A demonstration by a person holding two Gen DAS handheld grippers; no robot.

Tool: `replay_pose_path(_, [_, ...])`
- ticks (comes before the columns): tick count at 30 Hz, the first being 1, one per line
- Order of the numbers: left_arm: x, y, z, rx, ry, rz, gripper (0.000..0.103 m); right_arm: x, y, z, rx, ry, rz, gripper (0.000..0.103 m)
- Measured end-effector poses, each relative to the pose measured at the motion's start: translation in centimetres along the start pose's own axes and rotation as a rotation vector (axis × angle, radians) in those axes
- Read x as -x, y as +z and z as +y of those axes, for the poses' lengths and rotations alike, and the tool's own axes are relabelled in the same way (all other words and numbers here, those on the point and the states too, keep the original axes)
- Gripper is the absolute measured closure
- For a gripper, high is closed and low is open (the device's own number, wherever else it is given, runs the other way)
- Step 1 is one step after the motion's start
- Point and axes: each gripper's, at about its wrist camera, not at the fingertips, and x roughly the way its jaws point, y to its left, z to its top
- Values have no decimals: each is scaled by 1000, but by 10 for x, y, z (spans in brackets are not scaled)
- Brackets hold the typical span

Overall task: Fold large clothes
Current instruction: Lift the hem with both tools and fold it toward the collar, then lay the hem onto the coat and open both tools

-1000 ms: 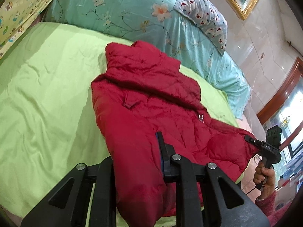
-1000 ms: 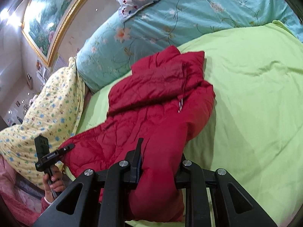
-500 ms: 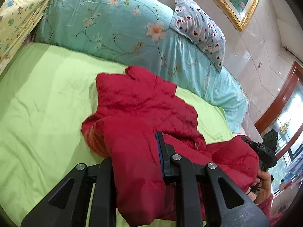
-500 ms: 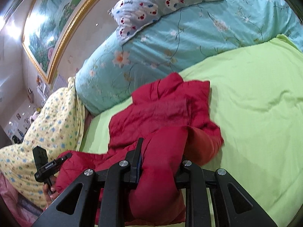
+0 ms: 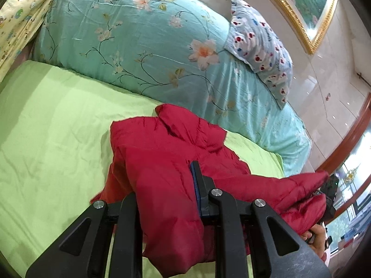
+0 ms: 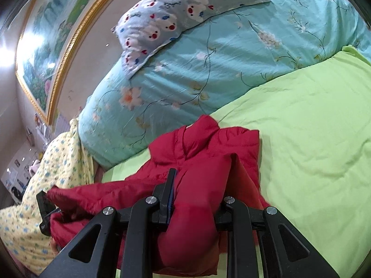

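1. Since a second ago, we have carried the jacket's [image 5: 167, 162] lower edge up and toward its collar, so the bottom half now doubles over the top half on the bed [image 5: 46, 139].
2. Our left gripper [image 5: 167, 199] has its fingers [image 5: 197, 180] clamped on a thick fold of jacket.
3. Our right gripper [image 6: 197, 199] grips another fold of the same jacket; its fingers [image 6: 169, 185] press into the red padding.
4. Between the two grippers, the hem hangs raised above the bed.
5. The collar end lies flat on the green sheet, near the teal quilt [image 5: 139, 34].
6. A bear-print pillow [image 6: 180, 2] rests on top of that quilt.
7. A yellow blanket [image 6: 53, 162] lies beside the bed, at the left in the right wrist view.
8. A framed painting [image 5: 308, 4] hangs on the wall behind.
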Motion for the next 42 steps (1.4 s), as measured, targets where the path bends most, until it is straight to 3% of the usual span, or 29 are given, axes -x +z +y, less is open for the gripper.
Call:
replay_pose_path(13, [-78, 38, 27, 69, 78, 18, 85, -70, 34, -36, -102, -92, 3, 81])
replay_pose_path(19, [-123, 44, 35, 50, 147, 44, 85, -107, 38, -47, -101, -167, 9, 81])
replay_pose_path(29, [-179, 44, 57, 42, 183, 83, 82, -155, 38, -68, -119, -246, -10, 80])
replay_pose_path(35, [-172, 47, 56, 56, 151, 96, 77, -171, 39, -70, -104, -288, -23, 80])
replay_pose_path(42, [-117, 42, 35, 7, 137, 34, 56, -176, 42, -69, -91, -305, -16, 80])
